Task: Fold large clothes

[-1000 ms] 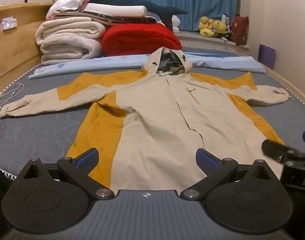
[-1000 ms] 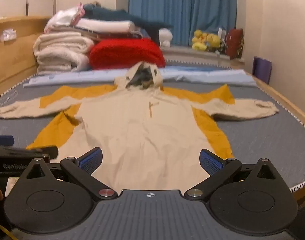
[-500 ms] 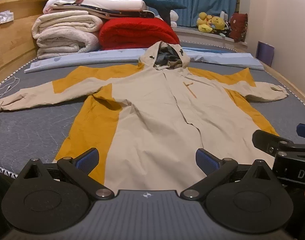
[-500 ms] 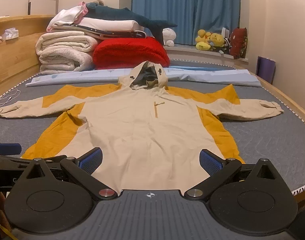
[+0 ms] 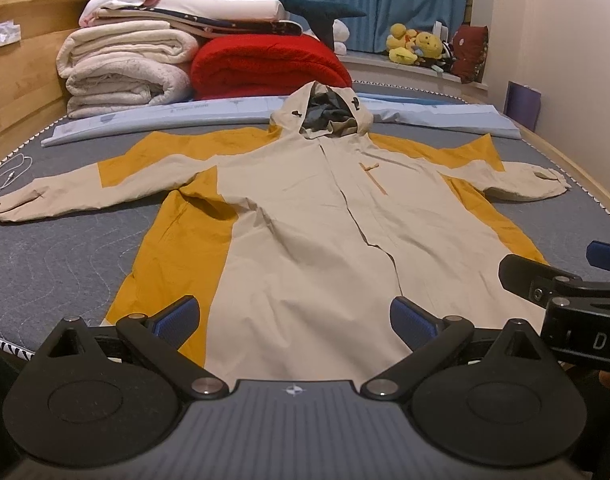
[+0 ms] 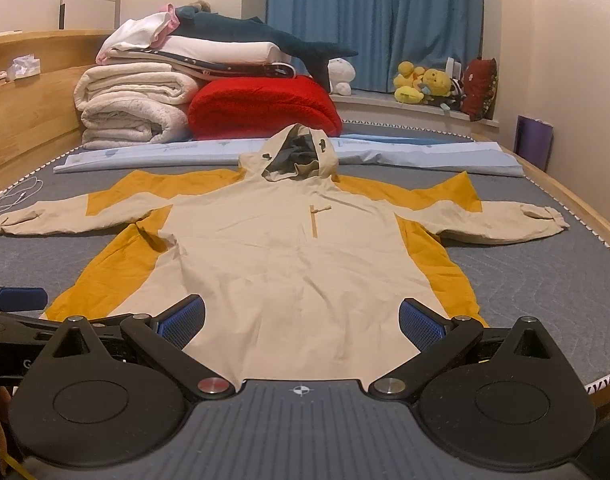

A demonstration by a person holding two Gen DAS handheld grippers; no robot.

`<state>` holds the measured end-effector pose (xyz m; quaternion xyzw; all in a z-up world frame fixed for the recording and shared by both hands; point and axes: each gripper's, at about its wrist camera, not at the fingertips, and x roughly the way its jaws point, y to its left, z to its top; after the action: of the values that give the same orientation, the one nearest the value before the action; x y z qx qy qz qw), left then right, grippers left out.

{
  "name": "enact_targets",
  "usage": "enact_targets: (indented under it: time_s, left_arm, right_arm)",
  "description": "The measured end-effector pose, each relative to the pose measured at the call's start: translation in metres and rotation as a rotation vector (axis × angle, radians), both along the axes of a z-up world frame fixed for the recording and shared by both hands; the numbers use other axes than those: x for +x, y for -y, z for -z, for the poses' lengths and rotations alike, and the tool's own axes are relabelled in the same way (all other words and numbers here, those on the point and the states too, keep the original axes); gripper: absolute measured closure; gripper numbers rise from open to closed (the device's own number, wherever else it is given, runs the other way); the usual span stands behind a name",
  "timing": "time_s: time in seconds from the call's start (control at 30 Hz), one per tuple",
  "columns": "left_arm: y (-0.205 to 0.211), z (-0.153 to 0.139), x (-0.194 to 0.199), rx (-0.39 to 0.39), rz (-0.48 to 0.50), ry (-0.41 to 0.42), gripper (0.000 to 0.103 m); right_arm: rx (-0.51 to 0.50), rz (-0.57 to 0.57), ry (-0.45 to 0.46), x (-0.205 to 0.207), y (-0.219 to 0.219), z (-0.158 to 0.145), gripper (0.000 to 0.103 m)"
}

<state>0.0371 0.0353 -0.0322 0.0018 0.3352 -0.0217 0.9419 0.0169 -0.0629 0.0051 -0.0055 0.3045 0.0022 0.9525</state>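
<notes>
Jacket point(image 5: 313, 216) lies flat, front up, centre frame in both views, on the grey mattress point(image 5: 57, 248). Beige body, mustard side panels, both sleeves spread out to left and right edges, hood point(image 5: 325, 114) at the far end, hem nearest the cameras.

Left tongs point(image 5: 295, 316): spread wide, blue pads either side of the hem, lower centre of frame, gripping nothing. Contact with the fabric: can't tell.

Right tongs point(image 6: 303, 318): also spread wide, empty, same spot over the hem in their own view. They show at the right edge of the left view; the left tongs show at the left edge of the right view.

Upper left: stacked white blankets point(image 6: 133, 108), red blanket point(image 6: 261, 106) beside them. Blue curtain point(image 6: 373, 20) top centre, light-blue sheet point(image 5: 445, 116) behind the hood.
</notes>
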Motion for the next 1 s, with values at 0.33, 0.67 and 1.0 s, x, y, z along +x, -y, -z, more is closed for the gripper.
enact_targets:
  time_s: [0.33, 0.67, 1.0]
  left_arm:
    - [0.002, 0.005, 0.004, 0.0, 0.006, -0.022, 0.001]
    - [0.003, 0.011, 0.005, 0.003, 0.0, -0.031, 0.001]
    - [0.003, 0.012, 0.005, 0.003, -0.003, -0.033, 0.001]
  right_arm:
    - [-0.003, -0.004, -0.003, 0.0, -0.002, 0.001, 0.001]
    - [-0.005, -0.007, -0.006, 0.001, -0.003, 0.003, 0.001]
    - [-0.007, -0.01, -0.003, 0.001, -0.004, 0.003, 0.001]
